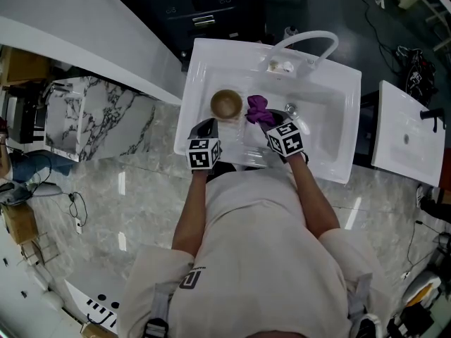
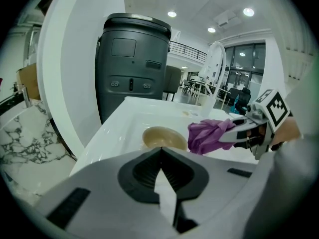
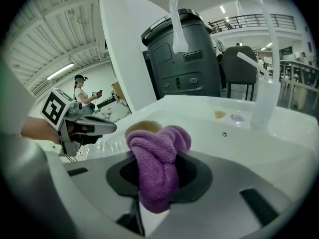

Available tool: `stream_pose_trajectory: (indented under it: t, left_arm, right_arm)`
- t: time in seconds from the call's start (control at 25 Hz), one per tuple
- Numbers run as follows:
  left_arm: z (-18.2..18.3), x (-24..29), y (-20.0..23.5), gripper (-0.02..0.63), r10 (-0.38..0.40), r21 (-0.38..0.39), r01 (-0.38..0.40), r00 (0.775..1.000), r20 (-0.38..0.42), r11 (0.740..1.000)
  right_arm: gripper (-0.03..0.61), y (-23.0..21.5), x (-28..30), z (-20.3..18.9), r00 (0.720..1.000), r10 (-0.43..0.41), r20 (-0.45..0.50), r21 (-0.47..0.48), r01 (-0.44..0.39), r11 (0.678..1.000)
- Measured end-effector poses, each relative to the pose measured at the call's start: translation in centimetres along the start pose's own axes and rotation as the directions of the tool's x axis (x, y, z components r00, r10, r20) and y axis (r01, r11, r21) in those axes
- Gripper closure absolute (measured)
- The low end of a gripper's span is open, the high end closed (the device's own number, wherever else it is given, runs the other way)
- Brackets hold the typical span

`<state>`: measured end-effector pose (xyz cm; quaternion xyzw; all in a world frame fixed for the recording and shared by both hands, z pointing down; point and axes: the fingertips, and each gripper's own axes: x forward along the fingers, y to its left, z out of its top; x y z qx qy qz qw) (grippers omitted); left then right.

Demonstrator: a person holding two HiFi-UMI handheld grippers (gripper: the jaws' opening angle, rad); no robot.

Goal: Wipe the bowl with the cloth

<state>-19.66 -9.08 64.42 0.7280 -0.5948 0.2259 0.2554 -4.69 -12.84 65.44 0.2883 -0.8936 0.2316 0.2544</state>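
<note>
The sink (image 1: 211, 58), seen from above. The bowl (image 1: 226, 103) stands upright in the sink's left part. The cloth (image 1: 258, 110), purple and bunched, sits just right of the bowl, over the sink's middle; the two may be touching, but the view is too small to settle it. Right gripper (image 1: 273, 123): jaws clamped on the cloth. Left gripper (image 2: 160, 151): jaws pressed together, nothing between them, at the sink's near edge, just short of the bowl. The faucet (image 1: 303, 42) arches over the sink's far rim.
</note>
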Motion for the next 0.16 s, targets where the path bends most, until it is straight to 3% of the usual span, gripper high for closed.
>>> stream_pose_trajectory:
  t: [0.16]
  left_arm:
    - [-0.13, 0.06, 0.17, 0.607, 0.001, -0.007, -0.001, 1.0, 0.0, 1.0]
  right_arm:
    - [0.483, 0.0, 0.03, -0.13, 1.0, -0.003, 0.002, -0.002, 0.003, 1.0]
